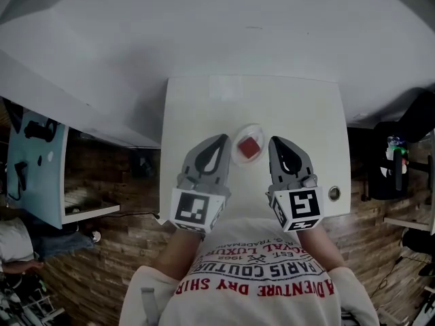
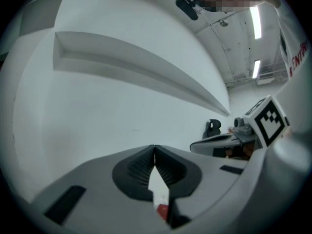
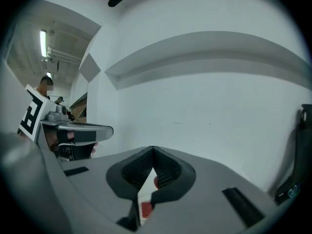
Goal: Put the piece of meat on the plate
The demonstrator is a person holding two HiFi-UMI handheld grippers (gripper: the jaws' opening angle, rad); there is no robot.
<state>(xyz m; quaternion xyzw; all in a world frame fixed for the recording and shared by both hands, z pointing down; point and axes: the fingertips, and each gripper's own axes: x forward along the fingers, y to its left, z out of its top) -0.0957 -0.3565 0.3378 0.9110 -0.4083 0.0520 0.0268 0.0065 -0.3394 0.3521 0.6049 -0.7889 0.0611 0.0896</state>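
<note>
Head view: left claw (image 1: pixel 220 140) and right claw (image 1: pixel 275 142), both closed and empty, flank the plate (image 1: pixel 237 156) bearing the meat (image 1: pixel 249 147).

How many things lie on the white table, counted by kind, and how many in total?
Plate: 1
Piece of meat, red, on the plate: 1
Small round fitting near the right edge: 1
Total: 3

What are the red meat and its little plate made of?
The piece of meat looks like a toy: a squarish block, evenly red and dull, probably plastic or foam. The plate looks like clear plastic or glass: its pale rim seems to let the white table show through, though the picture is too small to be sure.
</note>
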